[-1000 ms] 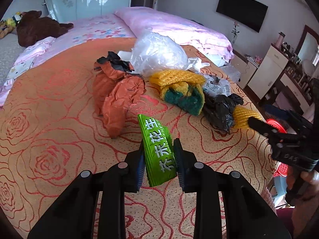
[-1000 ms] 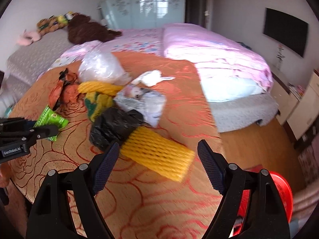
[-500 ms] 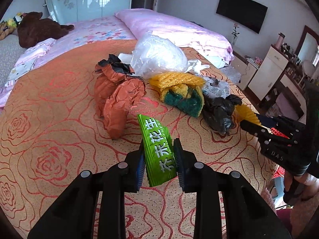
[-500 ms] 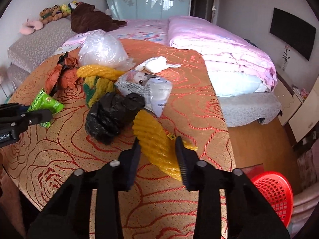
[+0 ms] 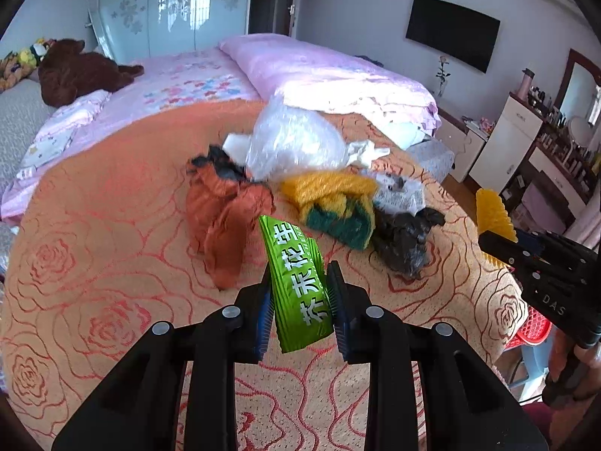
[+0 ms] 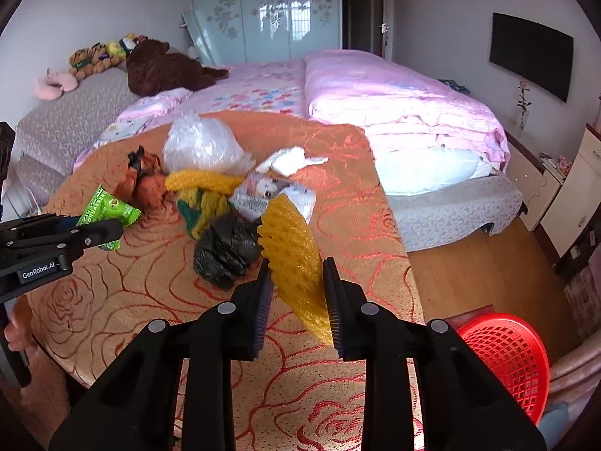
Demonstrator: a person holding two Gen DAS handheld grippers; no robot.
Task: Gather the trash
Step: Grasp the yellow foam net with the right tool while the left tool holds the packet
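On the orange rose-patterned bedspread (image 6: 157, 300), only the right wrist view shows the red mesh plastic basket (image 6: 503, 353) whole. The right gripper (image 6: 296, 293), jaws just closing, pinches the yellow foam fruit net (image 6: 289, 251). The left gripper (image 5: 298, 300) pinches the green printed snack wrapper (image 5: 296, 282).

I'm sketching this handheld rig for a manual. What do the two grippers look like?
Both are matte black plastic. The left gripper and right gripper each have two angular fingers with round silver bolt heads and blue-edged ribbed pads. Seen side-on, the left body carries white "GenRobot.AI" lettering; the right shows "DAS".
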